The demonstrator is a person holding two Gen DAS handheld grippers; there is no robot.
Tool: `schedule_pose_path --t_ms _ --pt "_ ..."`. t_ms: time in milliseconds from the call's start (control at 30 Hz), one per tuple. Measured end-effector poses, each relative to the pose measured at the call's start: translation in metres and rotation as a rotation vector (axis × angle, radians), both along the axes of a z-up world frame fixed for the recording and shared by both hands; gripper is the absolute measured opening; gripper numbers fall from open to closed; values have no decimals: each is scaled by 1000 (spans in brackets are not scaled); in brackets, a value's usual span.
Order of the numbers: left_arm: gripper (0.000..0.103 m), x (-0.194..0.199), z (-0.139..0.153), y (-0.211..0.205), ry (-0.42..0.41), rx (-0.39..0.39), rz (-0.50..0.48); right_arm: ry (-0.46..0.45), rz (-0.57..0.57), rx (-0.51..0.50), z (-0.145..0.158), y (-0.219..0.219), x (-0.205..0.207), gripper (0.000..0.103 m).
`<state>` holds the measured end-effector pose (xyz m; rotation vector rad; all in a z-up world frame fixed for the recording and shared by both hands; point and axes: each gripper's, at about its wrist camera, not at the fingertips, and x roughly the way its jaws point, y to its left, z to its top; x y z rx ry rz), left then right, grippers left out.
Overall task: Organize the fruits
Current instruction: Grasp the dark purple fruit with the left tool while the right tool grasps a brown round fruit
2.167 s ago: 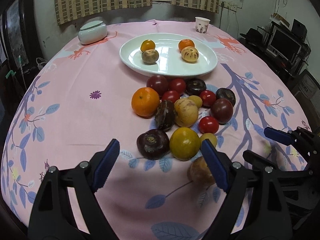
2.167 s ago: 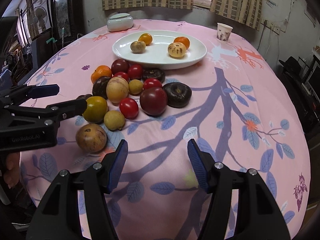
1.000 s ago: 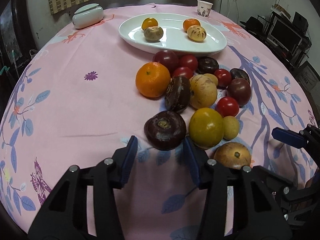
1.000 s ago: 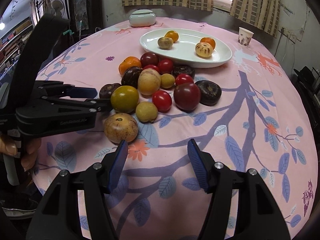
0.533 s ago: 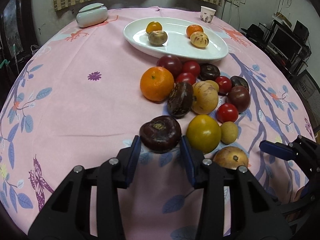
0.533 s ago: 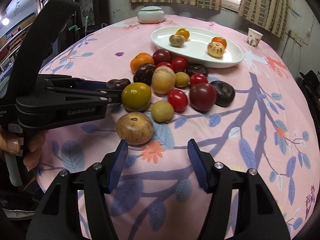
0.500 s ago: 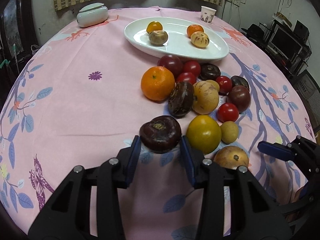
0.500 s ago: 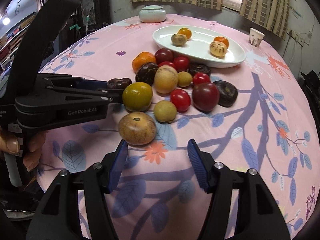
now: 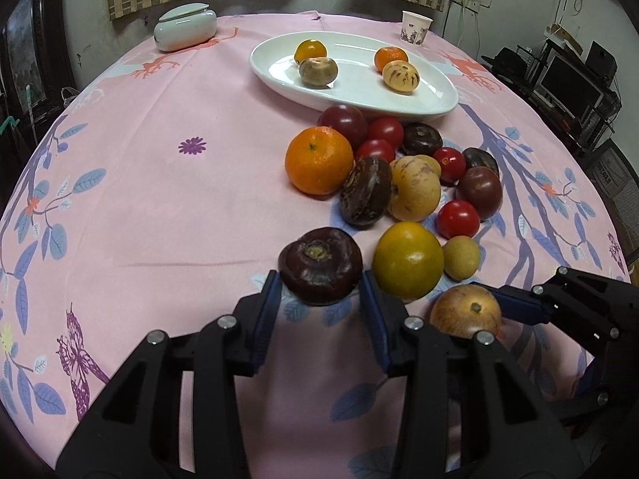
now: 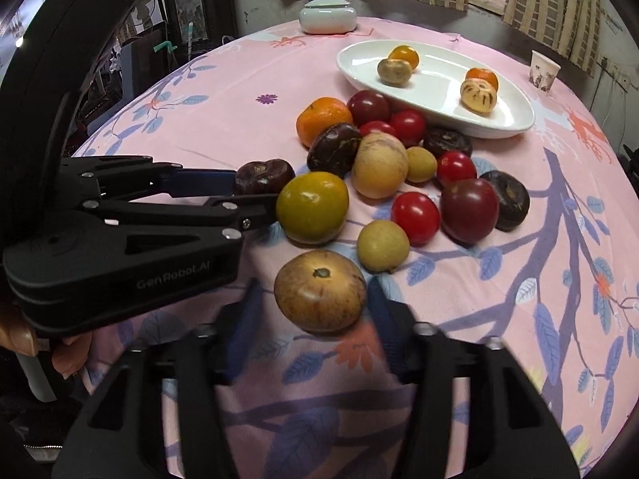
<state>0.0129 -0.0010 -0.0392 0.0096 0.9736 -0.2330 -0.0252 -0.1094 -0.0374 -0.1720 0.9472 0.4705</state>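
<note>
Raised lettering "GenRobot.AI" readable on the black body of the left gripper (image 10: 255,195) in the right wrist view; no other writing legible, the print on the paper cup (image 9: 416,27) at the far right being too small to read. Left gripper (image 9: 319,291) closed onto the dark purple fruit (image 9: 320,265), blue pads touching its left and right flanks, fruit at the near end of the loose pile on the pink tablecloth (image 9: 159,207). Right gripper (image 10: 315,311) set around the brown round fruit (image 10: 319,289), fingers blurred and just beside its two sides; contact not certain, so grip impossible to tell. Same brown fruit (image 9: 465,311) seen low right in the left wrist view, with a blue right-gripper pad against its far right side. Just right of the purple fruit, a yellow-green fruit (image 9: 408,255), very close to the left gripper's right finger; a small tan fruit (image 9: 460,257) touching it farther right. Beyond, a crowded cluster: large orange (image 9: 319,159), red tomatoes, dark plums, a pale striped melon-like fruit (image 9: 415,191). Farther still, the white oval plate (image 9: 439,95) holding four fruits in two pairs. Far left, a white lidded dish (image 9: 185,26) near the curtains.
</note>
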Motion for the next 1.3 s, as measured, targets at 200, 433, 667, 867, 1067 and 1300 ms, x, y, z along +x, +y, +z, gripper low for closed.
schedule_pose_path --t_ms 200,433,667,867,1067,1300 --pt "40 -1 3 1 -6 1 -1 -39 15 44 12 -13 -6 41" --pt "38 -1 9 -3 -38 19 -13 -65 -39 69 24 -37 -4 41" --pt "39 2 -2 -4 -17 16 -25 -58 -38 76 20 -40 -6 41" --pt "36 4 -2 -3 -43 1 -50 -53 -38 82 18 -41 -6 41" --pt "0 -2 17 6 -73 -26 -50 -70 -44 83 25 -44 -6 41" --pt "62 11 0 10 -13 25 4 -56 -37 71 25 -43 2 42"
